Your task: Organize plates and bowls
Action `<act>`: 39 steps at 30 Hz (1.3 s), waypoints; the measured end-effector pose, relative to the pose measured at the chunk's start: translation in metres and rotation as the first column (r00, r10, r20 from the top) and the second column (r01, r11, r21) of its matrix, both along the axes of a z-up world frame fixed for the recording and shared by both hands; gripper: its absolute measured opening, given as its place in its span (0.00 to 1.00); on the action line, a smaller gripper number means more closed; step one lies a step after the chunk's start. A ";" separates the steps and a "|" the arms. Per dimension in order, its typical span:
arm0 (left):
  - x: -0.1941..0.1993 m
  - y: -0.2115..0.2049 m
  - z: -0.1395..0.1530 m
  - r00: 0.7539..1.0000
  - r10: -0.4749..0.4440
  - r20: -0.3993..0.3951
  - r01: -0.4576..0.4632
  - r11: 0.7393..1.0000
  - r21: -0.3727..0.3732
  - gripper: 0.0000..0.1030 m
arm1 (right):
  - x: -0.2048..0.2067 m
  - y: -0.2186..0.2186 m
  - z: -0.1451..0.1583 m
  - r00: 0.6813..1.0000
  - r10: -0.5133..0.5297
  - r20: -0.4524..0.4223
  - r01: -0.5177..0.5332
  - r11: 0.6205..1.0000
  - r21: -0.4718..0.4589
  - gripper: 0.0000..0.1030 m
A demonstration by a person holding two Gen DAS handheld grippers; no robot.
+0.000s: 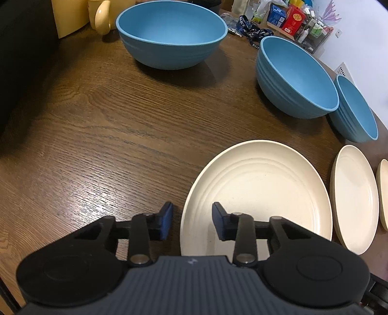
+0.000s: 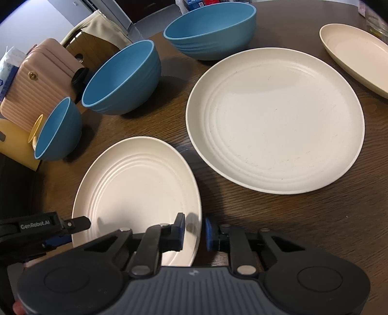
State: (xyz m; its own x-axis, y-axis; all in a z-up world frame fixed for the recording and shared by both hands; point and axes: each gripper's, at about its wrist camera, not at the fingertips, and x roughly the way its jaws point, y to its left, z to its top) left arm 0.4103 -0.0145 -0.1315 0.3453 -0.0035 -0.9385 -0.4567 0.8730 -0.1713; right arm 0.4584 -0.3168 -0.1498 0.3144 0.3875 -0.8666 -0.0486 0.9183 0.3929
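You're gripping the smaller plate (image 2: 135, 184): right gripper (image 2: 194, 221) clamps its rim, left gripper (image 1: 192, 213) straddles it apart, so close left, then lift level.

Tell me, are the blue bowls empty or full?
Empty. The large bowl, middle bowl and small bowl show only bare blue insides.

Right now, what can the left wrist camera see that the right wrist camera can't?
Only the left wrist view shows the red box and the lanyard at the table's far edge. Only the right wrist view shows the pink ribbed case and the right claw around the nearest plate's rim. Both show three blue bowls, cream plates and the left claw.
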 end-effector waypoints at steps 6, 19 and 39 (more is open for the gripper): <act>0.003 0.002 -0.002 1.000 0.002 0.002 -0.002 1.000 -0.006 0.23 | 0.000 -0.002 -0.001 1.000 -0.001 -0.003 0.001 1.000 0.007 0.10; 0.007 0.008 -0.006 1.000 -0.010 0.000 0.010 1.000 -0.002 0.15 | -0.002 -0.008 -0.007 0.999 -0.046 -0.006 0.046 0.996 0.070 0.06; 0.008 0.000 0.003 0.988 -0.155 0.020 0.154 0.986 0.063 0.15 | -0.021 -0.008 0.001 0.990 -0.126 0.067 0.120 0.989 0.085 0.05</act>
State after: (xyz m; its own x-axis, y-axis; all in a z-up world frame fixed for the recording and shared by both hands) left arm 0.4179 -0.0144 -0.1283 0.3681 -0.0017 -0.9298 -0.3119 0.9418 -0.1252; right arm 0.4369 -0.3244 -0.1492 0.4247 0.4096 -0.8074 0.0322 0.8844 0.4656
